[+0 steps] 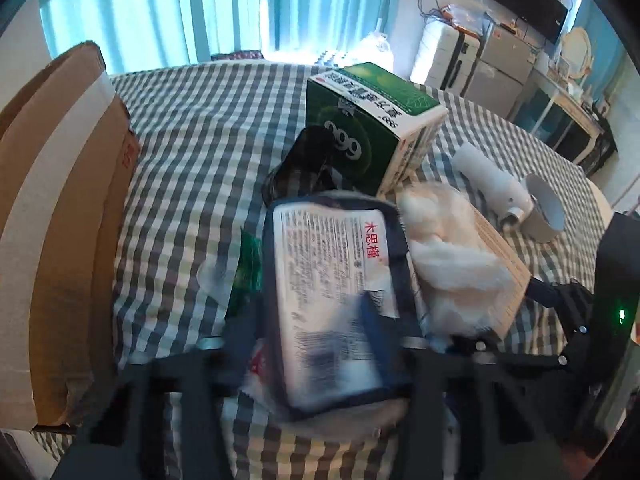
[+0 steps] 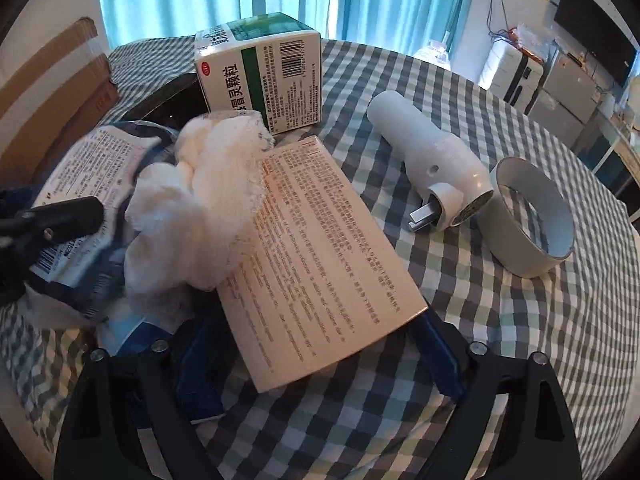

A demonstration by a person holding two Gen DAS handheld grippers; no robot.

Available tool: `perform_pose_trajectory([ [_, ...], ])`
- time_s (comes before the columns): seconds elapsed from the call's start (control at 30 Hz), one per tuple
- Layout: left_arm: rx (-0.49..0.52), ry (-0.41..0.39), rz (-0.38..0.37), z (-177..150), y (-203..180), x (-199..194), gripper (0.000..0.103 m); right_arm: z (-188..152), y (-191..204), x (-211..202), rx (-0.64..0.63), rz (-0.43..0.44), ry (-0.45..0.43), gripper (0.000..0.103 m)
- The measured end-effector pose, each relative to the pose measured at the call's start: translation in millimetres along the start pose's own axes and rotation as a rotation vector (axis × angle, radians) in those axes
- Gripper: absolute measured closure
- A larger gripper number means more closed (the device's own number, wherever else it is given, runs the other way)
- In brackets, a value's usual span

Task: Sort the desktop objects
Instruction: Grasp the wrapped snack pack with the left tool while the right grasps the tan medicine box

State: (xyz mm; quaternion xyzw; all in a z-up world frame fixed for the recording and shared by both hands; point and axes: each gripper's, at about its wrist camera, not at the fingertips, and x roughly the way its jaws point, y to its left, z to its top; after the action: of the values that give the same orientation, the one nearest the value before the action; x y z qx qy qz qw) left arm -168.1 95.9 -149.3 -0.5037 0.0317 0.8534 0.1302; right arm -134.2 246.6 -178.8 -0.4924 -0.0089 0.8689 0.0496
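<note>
My left gripper (image 1: 332, 344) is shut on a flat dark-blue packet with a white printed label (image 1: 332, 288), held just above the checked tablecloth; the packet also shows in the right wrist view (image 2: 84, 168). My right gripper (image 2: 320, 344) is shut on a flat cream box printed with text (image 2: 316, 248), its blue fingers (image 2: 440, 356) on either side. A wad of white gauze (image 2: 200, 200) lies on the box's left part and also shows in the left wrist view (image 1: 448, 240).
A green and white medicine box (image 1: 372, 120) stands behind, with a black object (image 1: 300, 168) beside it. A white plug-in device (image 2: 432, 168) and a roll of tape (image 2: 528, 220) lie to the right. An open cardboard box (image 1: 60, 208) stands at the left.
</note>
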Motion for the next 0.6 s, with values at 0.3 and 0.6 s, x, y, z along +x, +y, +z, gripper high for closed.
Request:
perform_pose_trajectory([
  [0.3,-0.041,0.008,-0.068,-14,13,-17,0.075,-32,-23,-40,0.135,0.003,0.028,0.017],
  [0.6,-0.083,0.027,-0.118,-15,2,4,0.020,-41,-38,-37,0.200,0.002,0.033,0.013],
])
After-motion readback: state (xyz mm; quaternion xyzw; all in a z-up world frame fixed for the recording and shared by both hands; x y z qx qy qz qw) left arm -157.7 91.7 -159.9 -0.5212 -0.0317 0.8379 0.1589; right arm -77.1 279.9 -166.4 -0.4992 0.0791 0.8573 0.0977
